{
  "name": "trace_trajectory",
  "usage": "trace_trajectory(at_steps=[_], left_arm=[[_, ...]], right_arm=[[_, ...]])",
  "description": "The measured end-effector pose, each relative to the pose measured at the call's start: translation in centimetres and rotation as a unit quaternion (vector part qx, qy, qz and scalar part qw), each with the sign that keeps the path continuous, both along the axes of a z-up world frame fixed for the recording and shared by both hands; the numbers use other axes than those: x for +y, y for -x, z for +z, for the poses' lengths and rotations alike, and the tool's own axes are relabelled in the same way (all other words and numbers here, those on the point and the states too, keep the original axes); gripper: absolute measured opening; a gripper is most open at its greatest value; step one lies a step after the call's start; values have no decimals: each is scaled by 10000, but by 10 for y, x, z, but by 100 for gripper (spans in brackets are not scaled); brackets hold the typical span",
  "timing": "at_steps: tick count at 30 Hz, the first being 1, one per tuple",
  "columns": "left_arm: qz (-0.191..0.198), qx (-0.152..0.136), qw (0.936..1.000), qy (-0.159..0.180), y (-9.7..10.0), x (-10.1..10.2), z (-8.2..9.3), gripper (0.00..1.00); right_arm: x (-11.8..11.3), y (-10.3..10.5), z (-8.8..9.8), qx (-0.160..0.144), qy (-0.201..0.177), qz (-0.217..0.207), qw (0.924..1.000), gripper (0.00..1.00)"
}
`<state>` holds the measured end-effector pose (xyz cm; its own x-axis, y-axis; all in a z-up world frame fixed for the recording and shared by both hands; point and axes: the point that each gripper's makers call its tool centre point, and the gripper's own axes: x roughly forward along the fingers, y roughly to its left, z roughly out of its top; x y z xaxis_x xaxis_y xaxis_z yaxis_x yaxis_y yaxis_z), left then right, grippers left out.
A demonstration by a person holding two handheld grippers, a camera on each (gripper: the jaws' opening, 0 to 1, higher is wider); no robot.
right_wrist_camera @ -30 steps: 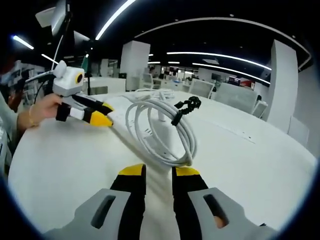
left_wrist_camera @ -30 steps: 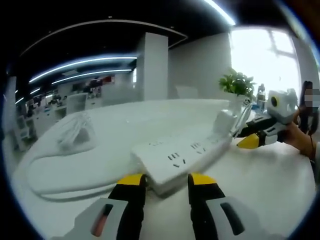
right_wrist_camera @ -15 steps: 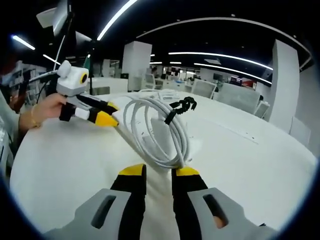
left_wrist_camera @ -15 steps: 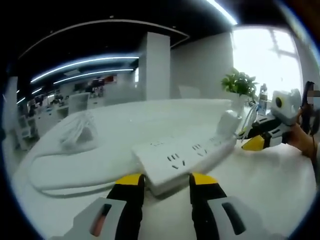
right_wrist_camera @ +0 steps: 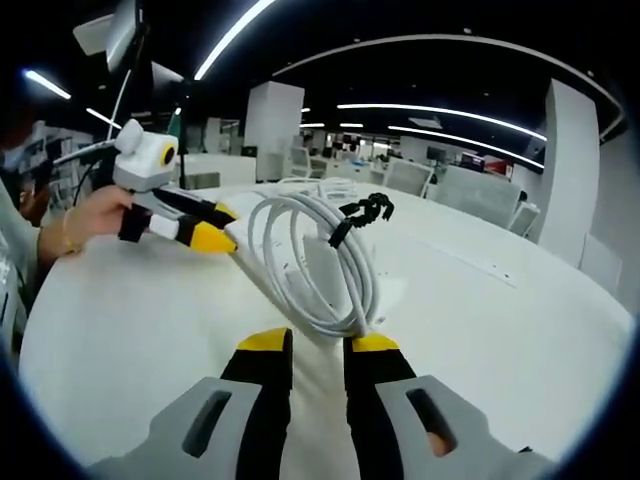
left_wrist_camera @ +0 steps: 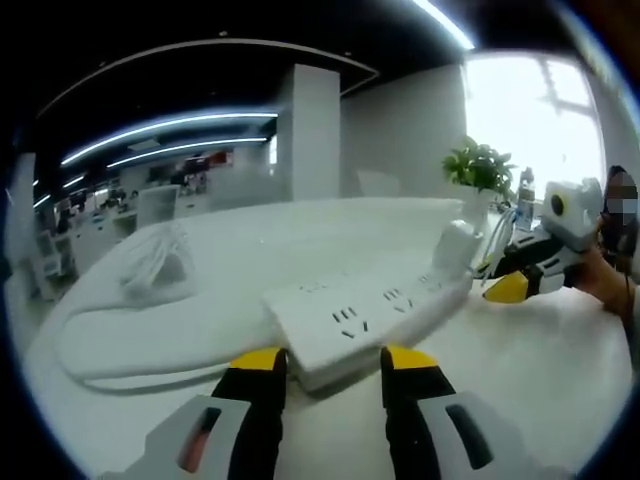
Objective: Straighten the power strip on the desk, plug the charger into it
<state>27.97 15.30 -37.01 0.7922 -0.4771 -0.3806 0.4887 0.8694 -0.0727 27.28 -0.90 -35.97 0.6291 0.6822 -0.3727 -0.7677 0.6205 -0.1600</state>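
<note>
The white power strip (left_wrist_camera: pixel 365 315) lies slantwise on the white desk (left_wrist_camera: pixel 520 370), its near corner between the yellow tips of my left gripper (left_wrist_camera: pixel 333 362), whose jaws stand open on either side of it. A white charger block (left_wrist_camera: pixel 455 245) stands at the strip's far end. Beside it is my right gripper (left_wrist_camera: pixel 503 285), held in a hand. My right gripper (right_wrist_camera: pixel 318 345) is shut on the bottom of the charger's coiled white cable (right_wrist_camera: pixel 315 265), which stands upright with a black tie (right_wrist_camera: pixel 362 213) on it. My left gripper (right_wrist_camera: pixel 212 230) shows beyond the coil.
A long loop of white cord (left_wrist_camera: pixel 110 345) and a crumpled white bundle (left_wrist_camera: pixel 150 265) lie on the desk's left part. A potted plant (left_wrist_camera: pixel 478 170) stands behind the charger. A person's hand (right_wrist_camera: pixel 85 222) holds the left gripper. Office desks and chairs stand far behind.
The cable coil has come a little closer to the right gripper and stands more upright. The left jaws have spread slightly. The strip has not moved.
</note>
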Motion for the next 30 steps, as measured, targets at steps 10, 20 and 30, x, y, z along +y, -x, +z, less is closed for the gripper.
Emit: trace_trajectory(at_steps=[10,20,30], left_arm=[[-7,30,10000,48,0,-2,0,41],[-46,182,9997,137,3,-1,-2,42],[-91,202,9998,8,9,-3,1,42]], right_arm=[[0,-1,-3,101,-80,-11,9999,20],[-1,-2,-1,385,-414,-113,9983,19],[-9,1,0,565,-569,-278,9964,19]])
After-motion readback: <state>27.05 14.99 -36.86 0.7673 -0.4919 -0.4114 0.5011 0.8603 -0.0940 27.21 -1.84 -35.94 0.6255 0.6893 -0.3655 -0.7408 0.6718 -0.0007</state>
